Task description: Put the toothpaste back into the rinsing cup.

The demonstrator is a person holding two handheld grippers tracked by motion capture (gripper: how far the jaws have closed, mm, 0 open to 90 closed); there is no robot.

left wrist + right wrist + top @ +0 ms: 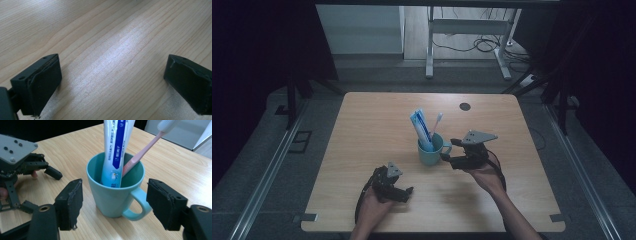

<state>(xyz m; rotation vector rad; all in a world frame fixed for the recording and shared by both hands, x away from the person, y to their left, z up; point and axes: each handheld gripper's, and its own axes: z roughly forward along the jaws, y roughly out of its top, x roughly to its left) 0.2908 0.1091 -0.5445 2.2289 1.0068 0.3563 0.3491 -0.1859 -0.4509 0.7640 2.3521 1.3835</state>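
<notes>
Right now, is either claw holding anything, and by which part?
Nothing is held. The right claw is open around the teal ceramic mug without gripping it; the left claw is open over bare wooden table.

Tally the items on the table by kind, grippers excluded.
Mug: 1
Toothpaste tube: 1
Toothbrush: 1
Total: 3

The high view looks forward and down on the whole surface [362, 130] from above the person's side. The left gripper view looks very close at bare wood between its jaws. The right gripper view looks low and near at the cup [113, 192]; it shares this cup [430, 150] and the left gripper [53, 173] with the high view.
</notes>
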